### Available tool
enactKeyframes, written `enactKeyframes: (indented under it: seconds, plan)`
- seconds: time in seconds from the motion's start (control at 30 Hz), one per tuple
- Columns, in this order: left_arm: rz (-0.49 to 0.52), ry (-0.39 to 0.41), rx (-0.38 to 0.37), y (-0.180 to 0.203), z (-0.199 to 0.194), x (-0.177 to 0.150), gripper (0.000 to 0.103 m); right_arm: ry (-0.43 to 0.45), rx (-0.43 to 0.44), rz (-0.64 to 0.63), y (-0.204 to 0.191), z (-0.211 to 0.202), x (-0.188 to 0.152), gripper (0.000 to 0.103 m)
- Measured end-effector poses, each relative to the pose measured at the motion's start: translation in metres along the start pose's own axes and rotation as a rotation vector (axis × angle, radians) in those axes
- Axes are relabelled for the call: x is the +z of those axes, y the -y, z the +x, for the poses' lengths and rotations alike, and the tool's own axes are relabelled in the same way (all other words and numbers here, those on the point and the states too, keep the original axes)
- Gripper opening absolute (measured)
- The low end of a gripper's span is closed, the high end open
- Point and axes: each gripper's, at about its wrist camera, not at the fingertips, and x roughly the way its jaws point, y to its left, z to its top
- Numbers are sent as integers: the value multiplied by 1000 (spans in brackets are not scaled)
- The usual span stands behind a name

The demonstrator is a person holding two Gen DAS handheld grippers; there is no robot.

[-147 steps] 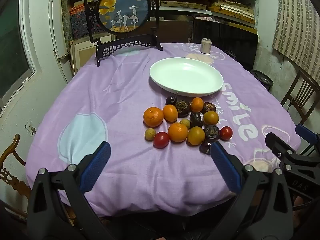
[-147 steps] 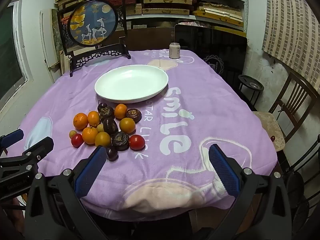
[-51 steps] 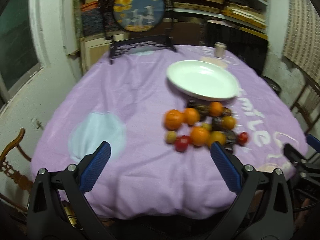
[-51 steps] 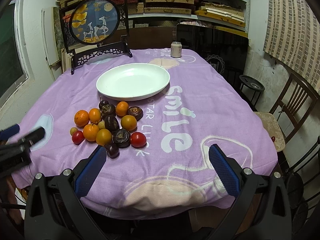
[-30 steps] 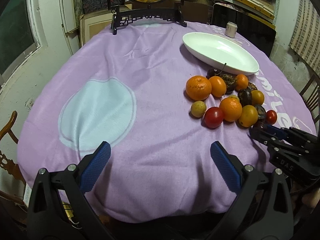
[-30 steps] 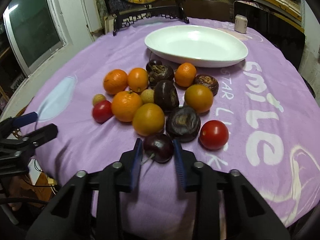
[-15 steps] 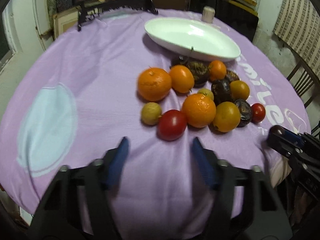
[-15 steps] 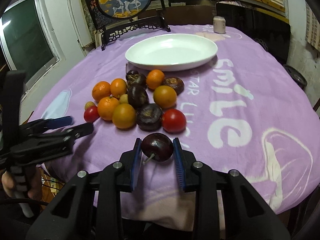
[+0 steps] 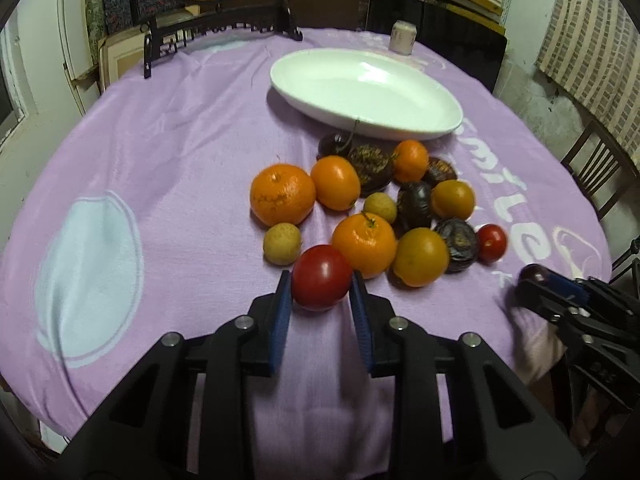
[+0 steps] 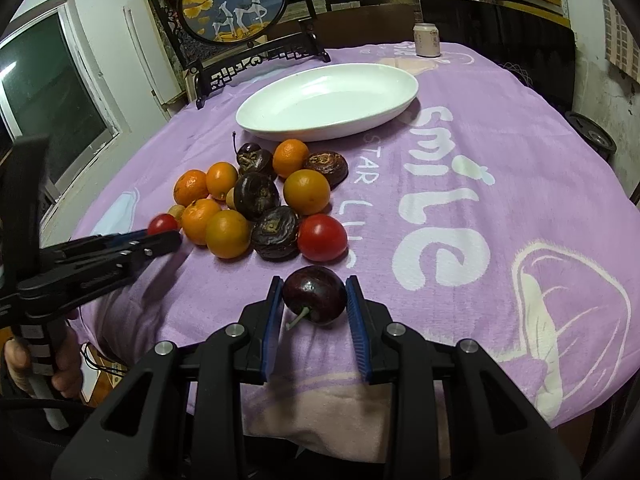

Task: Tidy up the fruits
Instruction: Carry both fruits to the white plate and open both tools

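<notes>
A cluster of fruit lies on the purple tablecloth: oranges [image 9: 282,193], wrinkled dark passion fruits [image 10: 275,232], small yellow-green fruits [image 9: 282,242] and a red tomato [image 10: 322,237]. My left gripper [image 9: 320,294] is shut on a red tomato [image 9: 321,277] at the near edge of the cluster. My right gripper [image 10: 314,296] is shut on a dark cherry [image 10: 315,295] with a short stem, held just in front of the cluster. The white oval plate [image 9: 408,122] sits empty behind the fruit; it also shows in the right wrist view [image 10: 320,130].
A framed round picture on a black stand [image 10: 234,4] and a small can [image 10: 427,40] stand at the table's far side. A wooden chair [image 9: 600,168] is at the right. Shelves line the back wall. A window [image 10: 44,96] is on the left.
My left gripper has closed from wide open onto the red tomato at the cluster's near edge. My right gripper keeps the cherry it took from the cluster's front and has lifted it slightly.
</notes>
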Motion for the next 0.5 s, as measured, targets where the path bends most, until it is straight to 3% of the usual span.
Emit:
enactKeyframes:
  seconds: [0.17,0.37,0.5]
  plan:
    - [20,47,-11,2,-23,10,29,14,29,4,3,-3,8,32]
    - [60,18,-40,0,-16,34,29,32,-1,-4,8,-3,28,32]
    - [78,15,-63,-4,-7,75,29,44,-32,-31,14,0,63,32]
